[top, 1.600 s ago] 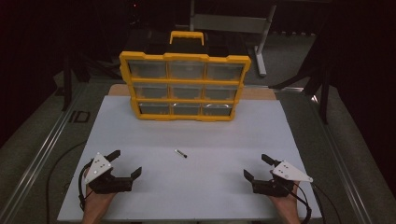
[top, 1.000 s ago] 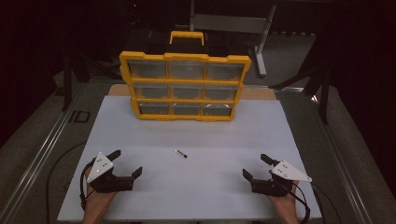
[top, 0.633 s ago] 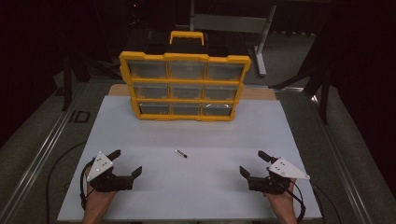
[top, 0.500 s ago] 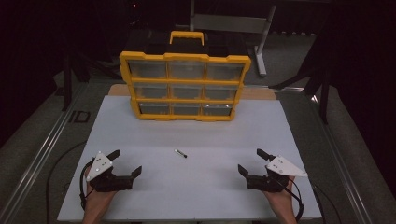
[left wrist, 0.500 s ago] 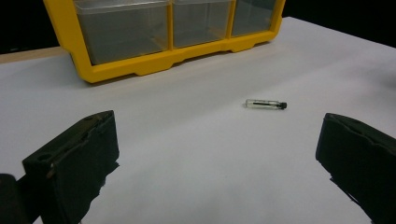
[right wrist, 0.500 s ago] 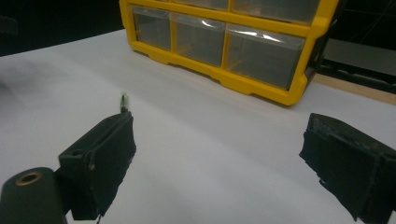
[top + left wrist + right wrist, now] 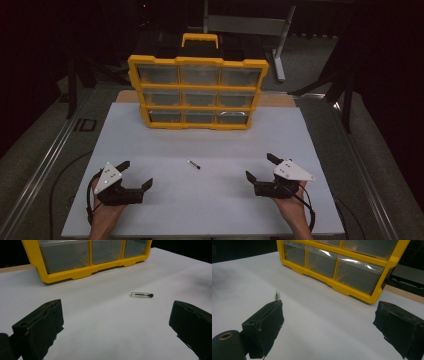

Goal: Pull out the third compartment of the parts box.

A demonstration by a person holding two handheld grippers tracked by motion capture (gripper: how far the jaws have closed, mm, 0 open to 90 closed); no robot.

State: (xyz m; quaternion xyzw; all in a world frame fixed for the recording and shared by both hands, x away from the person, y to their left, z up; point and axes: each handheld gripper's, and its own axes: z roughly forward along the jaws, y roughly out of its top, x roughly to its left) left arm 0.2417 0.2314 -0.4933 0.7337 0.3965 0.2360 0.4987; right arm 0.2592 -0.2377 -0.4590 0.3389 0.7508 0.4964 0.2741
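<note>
A small clear vial with a black cap [image 7: 193, 164] lies on the white table top [image 7: 210, 145], between my two grippers and a little farther out. My left gripper [image 7: 135, 175] rests at the near left, open and holding nothing; in its own view the vial [image 7: 142, 294] lies ahead between the wide-apart jaws. My right gripper [image 7: 260, 168] sits at the near right, open and holding nothing; in its view the vial [image 7: 277, 295] peeks just above the left jaw. A yellow drawer organizer [image 7: 197, 92] stands upright at the back of the table.
The organizer has clear drawers [image 7: 63, 253] in three rows and a handle [image 7: 200, 39] on top; its lower drawers [image 7: 358, 271] face me. A metal stand [image 7: 280, 45] stands behind the table. Cables [image 7: 65, 175] trail off the table's near corners.
My right gripper has shifted slightly left and forward, toward the vial. The left gripper and the vial have stayed put.
</note>
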